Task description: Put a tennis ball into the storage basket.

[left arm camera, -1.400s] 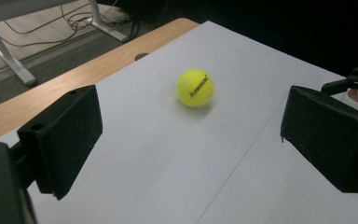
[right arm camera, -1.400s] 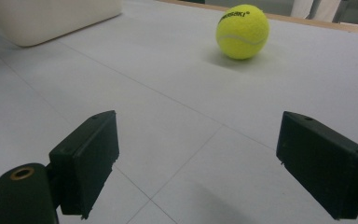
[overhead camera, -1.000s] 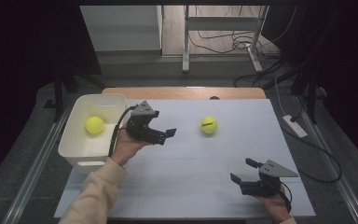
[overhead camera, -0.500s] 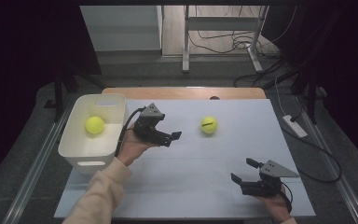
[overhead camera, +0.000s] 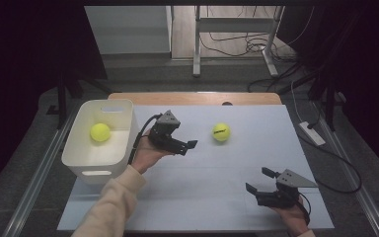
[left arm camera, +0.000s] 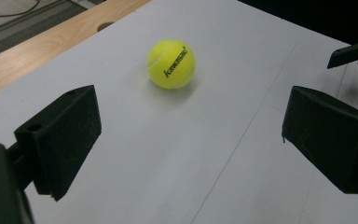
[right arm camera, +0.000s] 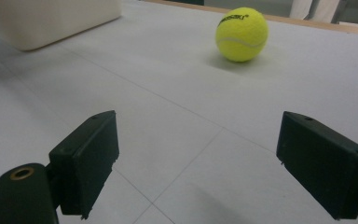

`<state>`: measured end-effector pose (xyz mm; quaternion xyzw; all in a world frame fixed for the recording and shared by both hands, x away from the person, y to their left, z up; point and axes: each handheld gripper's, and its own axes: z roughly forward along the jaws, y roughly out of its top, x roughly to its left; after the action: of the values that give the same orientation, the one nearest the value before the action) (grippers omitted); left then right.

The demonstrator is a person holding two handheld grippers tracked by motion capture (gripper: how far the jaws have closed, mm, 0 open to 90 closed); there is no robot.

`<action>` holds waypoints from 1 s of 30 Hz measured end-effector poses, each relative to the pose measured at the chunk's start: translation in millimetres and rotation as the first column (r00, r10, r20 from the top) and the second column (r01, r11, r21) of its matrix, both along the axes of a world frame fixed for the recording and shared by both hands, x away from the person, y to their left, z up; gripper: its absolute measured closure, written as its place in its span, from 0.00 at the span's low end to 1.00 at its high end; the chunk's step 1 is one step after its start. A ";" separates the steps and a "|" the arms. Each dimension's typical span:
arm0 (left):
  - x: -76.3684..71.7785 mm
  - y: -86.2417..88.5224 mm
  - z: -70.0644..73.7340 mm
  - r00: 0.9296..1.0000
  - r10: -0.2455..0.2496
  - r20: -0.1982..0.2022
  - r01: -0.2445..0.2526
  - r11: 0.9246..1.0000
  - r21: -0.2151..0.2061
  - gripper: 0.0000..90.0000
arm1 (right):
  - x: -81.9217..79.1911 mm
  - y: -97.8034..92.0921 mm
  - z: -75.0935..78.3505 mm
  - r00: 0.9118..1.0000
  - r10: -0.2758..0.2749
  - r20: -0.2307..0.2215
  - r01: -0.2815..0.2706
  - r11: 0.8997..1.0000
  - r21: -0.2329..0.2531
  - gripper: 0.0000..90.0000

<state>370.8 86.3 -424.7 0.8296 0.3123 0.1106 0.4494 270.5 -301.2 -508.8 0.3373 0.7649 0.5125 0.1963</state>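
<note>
One yellow tennis ball (overhead camera: 221, 132) lies on the white table top (overhead camera: 217, 197), a little right of centre. Its black lettering shows on the ball (left arm camera: 171, 64) in the left gripper view. My left gripper (overhead camera: 187, 146) hovers just left of it, open and empty, jaws pointing at it; its jaws (left arm camera: 193, 135) stand wide apart. A second yellow ball (overhead camera: 100, 132) rests inside the white bin (overhead camera: 98, 168) at the left. Near the front right, my right gripper (overhead camera: 259, 180) sits low over the table, open and empty. The ball (right arm camera: 241, 33) lies well ahead of its jaws (right arm camera: 214, 149).
The bin (right arm camera: 51, 18) stands at the table's left edge. A wooden strip (overhead camera: 197, 98) runs along the far edge. Cables and metal stand legs (overhead camera: 197, 44) lie on the floor beyond. A tip of the right gripper (left arm camera: 352, 53) shows at the right in the left gripper view.
My left gripper has moved rightward from beside the bin toward the ball on the table. The right gripper and both balls have stayed put.
</note>
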 end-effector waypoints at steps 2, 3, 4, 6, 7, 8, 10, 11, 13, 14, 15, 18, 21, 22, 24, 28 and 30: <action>2.2 -3.3 -1.3 1.000 -0.004 -0.001 0.004 1.000 0.010 0.06 | 1.0 -0.8 0.2 1.000 -0.004 -0.001 0.004 1.000 0.001 0.14; 2.2 -3.3 -1.3 1.000 -0.004 -0.001 0.004 1.000 0.010 0.06 | 1.3 -0.7 -0.2 1.000 -0.002 0.000 0.002 1.000 -0.004 0.14; 2.8 -4.8 -1.8 1.000 -0.005 -0.002 0.005 1.000 0.010 0.06 | 1.3 -0.7 -0.2 1.000 -0.002 0.000 0.002 1.000 -0.004 0.14; 4.3 -7.4 -3.0 1.000 -0.010 -0.004 0.010 1.000 0.006 0.06 | 1.2 -0.5 -0.6 1.000 0.000 -0.001 0.000 1.000 -0.006 0.14; 4.9 -8.3 -3.6 1.000 -0.013 -0.004 0.013 1.000 0.006 0.06 | 1.2 -0.6 -0.7 1.000 0.000 -0.001 0.000 1.000 -0.006 0.14; 5.4 -9.4 -4.5 1.000 -0.013 -0.005 0.013 1.000 0.005 0.06 | 1.2 -0.7 -0.7 1.000 0.000 -0.001 0.000 1.000 -0.004 0.14; 6.5 -11.5 -5.9 1.000 -0.014 -0.010 0.014 1.000 0.007 0.06 | 1.2 -1.1 -0.6 1.000 0.002 -0.001 -0.002 1.000 0.000 0.14; 7.2 -12.6 -6.6 1.000 -0.015 -0.011 0.015 1.000 0.012 0.06 | 1.2 -1.3 -0.5 1.000 0.003 -0.001 -0.003 1.000 0.001 0.14; 9.0 -14.8 -8.0 1.000 -0.019 -0.013 0.019 1.000 0.017 0.06 | 0.9 -1.4 -0.5 1.000 0.001 0.000 -0.001 1.000 -0.001 0.14; 9.4 -15.5 -8.5 1.000 -0.019 -0.015 0.019 1.000 0.017 0.06 | 0.5 -1.5 -0.5 1.000 0.001 0.000 -0.001 1.000 -0.002 0.14; 10.0 -16.4 -9.0 1.000 -0.021 -0.016 0.021 1.000 0.017 0.06 | 0.3 -1.6 -0.5 1.000 0.002 0.001 -0.002 1.000 -0.003 0.14; 12.0 -19.1 -10.5 1.000 -0.025 -0.019 0.025 0.999 0.022 0.06 | -0.5 -1.7 -0.3 1.000 0.002 0.003 -0.002 1.000 -0.005 0.14; 14.5 -20.1 -11.7 0.999 -0.025 -0.024 0.026 0.999 0.023 0.06 | -0.4 -1.5 -0.7 1.000 0.001 -0.001 -0.001 1.000 -0.006 0.14; 15.4 -20.4 -12.3 0.999 -0.025 -0.025 0.025 0.999 0.024 0.06 | -0.4 -1.3 -1.0 1.000 0.000 -0.004 0.000 1.000 -0.007 0.14; 17.0 -20.8 -13.2 0.999 -0.023 -0.029 0.024 0.999 0.022 0.06 | -0.3 -1.2 -1.6 1.000 -0.001 -0.005 0.001 1.000 -0.008 0.14; 20.0 -22.5 -15.4 0.999 -0.021 -0.038 0.022 1.000 0.014 0.06 | -1.0 -1.1 -1.8 1.000 -0.001 -0.005 0.001 1.000 -0.010 0.14; 21.9 -24.2 -17.1 0.999 -0.022 -0.044 0.023 1.000 0.013 0.06 | -1.4 -1.2 -1.8 1.000 -0.002 -0.004 0.002 1.000 -0.011 0.14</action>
<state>392.7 62.1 -441.8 0.8384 0.3120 0.0895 0.4379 269.1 -302.4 -510.6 0.3380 0.7678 0.5075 0.1969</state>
